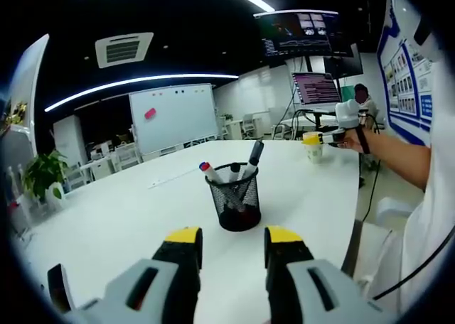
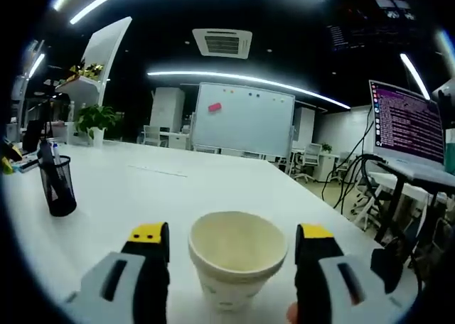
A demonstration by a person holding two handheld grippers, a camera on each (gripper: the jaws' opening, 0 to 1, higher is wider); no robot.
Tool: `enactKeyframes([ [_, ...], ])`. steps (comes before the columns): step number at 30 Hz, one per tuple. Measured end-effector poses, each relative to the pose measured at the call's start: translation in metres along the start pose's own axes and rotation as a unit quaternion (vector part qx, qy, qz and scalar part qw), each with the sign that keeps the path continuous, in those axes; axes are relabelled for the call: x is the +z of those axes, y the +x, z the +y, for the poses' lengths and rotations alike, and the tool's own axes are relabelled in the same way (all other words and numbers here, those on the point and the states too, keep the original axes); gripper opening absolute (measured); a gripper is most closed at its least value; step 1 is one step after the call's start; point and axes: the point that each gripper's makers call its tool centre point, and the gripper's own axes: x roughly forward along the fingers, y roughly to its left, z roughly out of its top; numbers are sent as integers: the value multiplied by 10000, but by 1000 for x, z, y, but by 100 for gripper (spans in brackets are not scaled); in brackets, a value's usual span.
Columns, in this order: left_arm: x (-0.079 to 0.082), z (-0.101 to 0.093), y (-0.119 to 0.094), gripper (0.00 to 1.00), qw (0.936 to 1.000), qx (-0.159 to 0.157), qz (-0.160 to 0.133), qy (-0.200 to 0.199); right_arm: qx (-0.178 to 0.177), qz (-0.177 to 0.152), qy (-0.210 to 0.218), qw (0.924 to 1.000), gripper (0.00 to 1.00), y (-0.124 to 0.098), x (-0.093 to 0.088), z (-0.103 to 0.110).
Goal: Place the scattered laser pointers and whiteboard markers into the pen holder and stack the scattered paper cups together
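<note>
Yellow-tipped jaws of the left gripper (image 1: 232,247) stand parted and empty at 6 o'clock, just short of the mesh holder (image 1: 234,204), which already carries three markers (image 1: 250,161) leaning out at 12. At 2 o'clock in the left gripper view, a person's hand (image 1: 353,141) reaches over the table (image 1: 128,217) toward cups (image 1: 311,146) near the far edge.

In the right gripper view, the right gripper (image 2: 232,247) is spread wide around stacked cups (image 2: 237,263), its jaws on either side and apparently not yet touching. The holder (image 2: 57,185) sits well apart at 9 o'clock.

Risk, judged from here: closing too hard could crush the thin paper wall; closing off-centre could tip the stack, which stands near the table's edge at 4 o'clock, beyond which lie a desk, cables and a laptop (image 2: 407,131). A careless left advance could knock the light holder over and spill the markers. Open tabletop lies wide at 9 to 12 o'clock in both views.
</note>
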Motion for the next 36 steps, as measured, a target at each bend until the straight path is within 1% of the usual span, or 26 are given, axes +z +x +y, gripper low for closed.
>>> enactKeyframes([
  [5,-2,2,-1,36,10000,38,34,9,-10,67,120,9999,71,1,-7,-3],
  [10,-4,2,-2,36,10000,47,49,4,113,220,287,9993,71,5,-16,1],
  [12,-4,1,-2,36,10000,46,53,9,149,219,391,9989,70,6,-16,3],
  [16,-5,0,-2,36,10000,33,71,20,132,296,283,9991,67,8,-22,2],
  [20,-6,1,-3,36,9999,45,87,25,130,315,302,9990,66,8,-26,2],
  [23,-6,2,-4,36,9999,60,95,28,112,343,283,9989,60,8,-28,1],
  [25,-7,2,-4,36,9999,62,101,30,127,343,287,9989,59,9,-30,1],
  [28,-7,2,-5,36,9999,76,103,28,109,356,251,9990,52,9,-29,1],
  [36,-5,1,-8,36,9998,100,121,89,168,303,241,9991,52,9,-29,2],
])
